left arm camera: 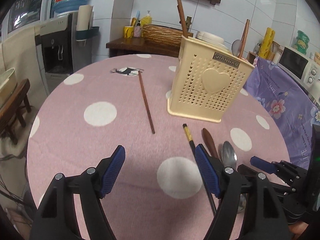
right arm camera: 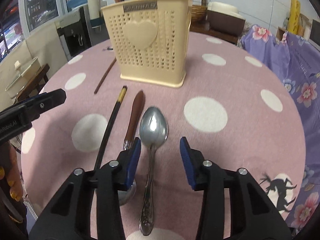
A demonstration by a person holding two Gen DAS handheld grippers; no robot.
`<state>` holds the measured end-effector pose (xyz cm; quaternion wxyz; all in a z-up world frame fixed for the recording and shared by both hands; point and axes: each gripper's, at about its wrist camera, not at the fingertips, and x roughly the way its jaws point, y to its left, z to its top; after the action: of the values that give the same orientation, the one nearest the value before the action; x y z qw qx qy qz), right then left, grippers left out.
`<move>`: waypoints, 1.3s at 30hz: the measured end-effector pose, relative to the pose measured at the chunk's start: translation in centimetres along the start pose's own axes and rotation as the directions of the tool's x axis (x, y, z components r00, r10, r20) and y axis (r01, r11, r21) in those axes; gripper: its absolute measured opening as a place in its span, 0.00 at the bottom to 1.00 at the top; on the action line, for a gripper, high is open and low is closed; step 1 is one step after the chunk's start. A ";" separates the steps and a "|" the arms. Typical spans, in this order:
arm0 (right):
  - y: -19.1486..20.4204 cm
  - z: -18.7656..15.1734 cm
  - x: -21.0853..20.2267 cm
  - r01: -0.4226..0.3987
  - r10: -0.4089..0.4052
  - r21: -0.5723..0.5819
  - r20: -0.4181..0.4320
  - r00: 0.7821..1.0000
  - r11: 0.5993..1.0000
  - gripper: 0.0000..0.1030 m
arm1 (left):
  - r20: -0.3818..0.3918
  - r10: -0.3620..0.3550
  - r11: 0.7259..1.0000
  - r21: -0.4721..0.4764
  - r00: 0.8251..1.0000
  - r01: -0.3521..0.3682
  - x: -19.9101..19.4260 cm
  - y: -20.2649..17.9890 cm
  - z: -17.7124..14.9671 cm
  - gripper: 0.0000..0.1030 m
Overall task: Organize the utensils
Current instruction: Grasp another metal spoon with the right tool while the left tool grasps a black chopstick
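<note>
Utensils risk: we find both grippers' fingers released; right gripper (right arm camera: pixel 160 156) straddles the embossed steel spoon (right arm camera: pixel 153 128), whose thin handle may slip sideways on the desk (right arm camera: pixel 230 84).

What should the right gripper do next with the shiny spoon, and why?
Probably lower the right gripper and close its fingers on the metal spoon. The fingers are open on either side of its handle, and it lies loose on the tablecloth, not yet in the cream holder.

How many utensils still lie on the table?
4: brown chopstick left of holder, black chopstick, wooden-handled ladle, steel spoon between right gripper's fingers.
</note>
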<state>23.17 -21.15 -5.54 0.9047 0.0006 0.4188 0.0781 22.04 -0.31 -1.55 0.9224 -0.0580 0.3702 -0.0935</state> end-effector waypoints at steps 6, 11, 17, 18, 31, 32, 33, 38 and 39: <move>0.7 -1.2 1.0 -0.009 0.008 -0.013 -0.048 0.999 1.000 0.21 | -0.013 0.000 1.000 -0.018 1.000 0.000 -0.2 0.5 -0.8 0.70; 0.6 -1.3 1.0 0.008 -0.009 -0.021 -0.043 0.999 1.000 0.11 | -0.015 -0.002 1.000 -0.019 1.000 0.001 -0.3 0.4 -1.1 0.70; -0.4 -1.5 0.7 0.028 -0.028 0.006 -0.030 0.999 1.000 0.06 | -0.018 -0.006 1.000 -0.021 1.000 0.006 -0.2 0.4 -1.1 0.70; -0.6 -1.6 0.6 0.035 -0.034 0.014 -0.028 0.999 0.999 0.06 | -0.020 -0.008 1.000 -0.021 1.000 0.007 -0.2 0.3 -1.2 0.70; -3.1 -0.8 0.0 0.046 -0.047 0.060 0.019 0.999 0.997 0.59 | -0.044 -0.019 1.000 -0.008 0.999 0.019 0.4 -0.6 -1.9 0.70; -3.0 -0.6 0.0 0.053 -0.054 0.056 0.026 0.998 0.997 0.59 | -0.044 -0.018 1.000 -0.006 0.999 0.018 0.4 -0.6 -1.9 0.70; -3.0 -0.1 0.2 0.051 -0.052 0.049 0.024 0.998 0.997 0.59 | -0.044 -0.016 1.000 -0.006 0.999 0.016 0.4 -0.6 -1.9 0.70; -3.1 1.5 2.2 0.063 -0.062 0.026 -0.022 0.998 0.998 0.59 | -0.046 -0.015 1.000 -0.011 0.999 0.015 0.3 -0.5 -2.0 0.70; -3.1 1.8 2.7 0.061 -0.060 0.026 -0.033 0.998 0.998 0.59 | -0.046 -0.014 1.000 -0.010 0.999 0.014 0.3 -0.5 -2.0 0.70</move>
<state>26.71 -23.73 -6.59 0.8997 -0.0011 0.4342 0.0448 20.81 -0.98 -3.12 0.9126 -0.0631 0.3917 -0.0993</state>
